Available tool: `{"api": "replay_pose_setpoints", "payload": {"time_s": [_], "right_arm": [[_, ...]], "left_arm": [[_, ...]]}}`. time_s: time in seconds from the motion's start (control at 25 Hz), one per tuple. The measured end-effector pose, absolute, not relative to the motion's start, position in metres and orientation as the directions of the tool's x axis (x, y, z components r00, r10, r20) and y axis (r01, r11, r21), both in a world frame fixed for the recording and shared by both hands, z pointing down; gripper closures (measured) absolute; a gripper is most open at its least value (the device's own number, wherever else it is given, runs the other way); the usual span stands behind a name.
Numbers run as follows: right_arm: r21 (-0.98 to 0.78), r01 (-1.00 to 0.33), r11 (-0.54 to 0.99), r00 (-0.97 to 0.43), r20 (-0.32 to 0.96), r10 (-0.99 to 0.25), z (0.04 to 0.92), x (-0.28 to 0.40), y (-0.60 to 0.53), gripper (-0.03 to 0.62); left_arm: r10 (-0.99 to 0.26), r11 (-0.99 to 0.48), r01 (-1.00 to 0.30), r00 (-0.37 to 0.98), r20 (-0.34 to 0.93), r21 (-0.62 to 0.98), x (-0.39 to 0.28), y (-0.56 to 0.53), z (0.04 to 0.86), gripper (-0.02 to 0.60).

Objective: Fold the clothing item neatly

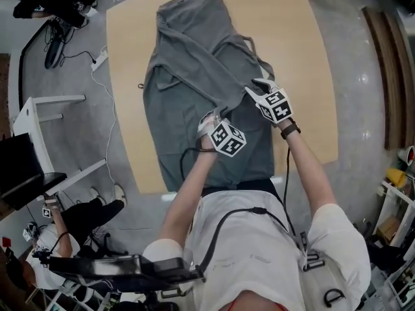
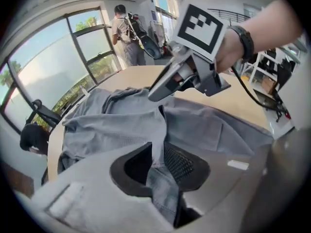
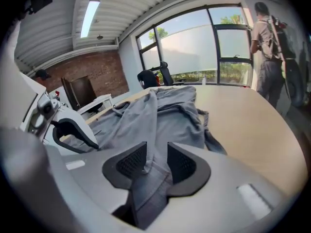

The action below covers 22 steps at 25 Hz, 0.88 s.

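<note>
Here, garment (image 1: 194, 57): lying lengthwise on the table (image 1: 311, 50), its long axis running away from both grippers.
Left gripper (image 2: 155, 161): jaws standing apart, a fold passing loosely between them.
Right gripper (image 3: 156, 163): jaws likewise standing apart around a fold, sitting slightly farther along the garment.

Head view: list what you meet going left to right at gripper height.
white desk → table → garment → left gripper → right gripper → planks
</note>
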State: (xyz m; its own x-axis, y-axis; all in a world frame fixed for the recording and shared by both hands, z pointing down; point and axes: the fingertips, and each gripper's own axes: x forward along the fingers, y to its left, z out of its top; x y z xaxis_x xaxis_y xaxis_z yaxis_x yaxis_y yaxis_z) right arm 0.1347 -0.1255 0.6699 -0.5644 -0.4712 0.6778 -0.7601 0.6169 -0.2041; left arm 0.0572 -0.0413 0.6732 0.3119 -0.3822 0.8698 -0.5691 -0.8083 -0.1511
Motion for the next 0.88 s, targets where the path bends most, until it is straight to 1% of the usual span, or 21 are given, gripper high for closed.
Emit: {"api": "replay_pose_setpoints", "payload": {"time_s": [0.16,0.32,0.52,0.68,0.84,0.88], "right_arm": [[-0.214,-0.836,0.505,-0.510,0.643,-0.572,0.654,0.174,-0.141,0.462],[-0.206,-0.882,0.423,-0.448,0.645,-0.619,0.654,0.210,-0.172,0.468],[-0.147,-0.891,0.430,-0.404,0.689,-0.601,0.671,0.217,-0.239,0.470],[-0.130,-0.885,0.446,-0.395,0.716,-0.575,0.694,0.199,-0.281,0.473],[-0.068,-0.867,0.494,-0.371,0.750,-0.547,0.713,0.178,-0.311,0.468],[-0.041,-0.866,0.499,-0.352,0.760,-0.547,0.718,0.177,-0.315,0.496]], "left_arm": [[-0.428,-0.716,-0.693,0.337,0.839,-0.087,0.039,-0.048,0.648,0.497],[-0.478,-0.630,-0.776,0.356,0.803,-0.031,0.021,-0.050,0.625,0.497],[-0.501,-0.565,-0.825,0.336,0.797,-0.007,0.002,-0.042,0.614,0.497],[-0.491,-0.540,-0.841,0.309,0.815,-0.006,-0.006,-0.025,0.619,0.497],[-0.477,-0.515,-0.857,0.285,0.832,-0.002,-0.012,-0.017,0.631,0.497],[-0.475,-0.508,-0.861,0.278,0.835,-0.002,-0.014,-0.016,0.634,0.497]]}}
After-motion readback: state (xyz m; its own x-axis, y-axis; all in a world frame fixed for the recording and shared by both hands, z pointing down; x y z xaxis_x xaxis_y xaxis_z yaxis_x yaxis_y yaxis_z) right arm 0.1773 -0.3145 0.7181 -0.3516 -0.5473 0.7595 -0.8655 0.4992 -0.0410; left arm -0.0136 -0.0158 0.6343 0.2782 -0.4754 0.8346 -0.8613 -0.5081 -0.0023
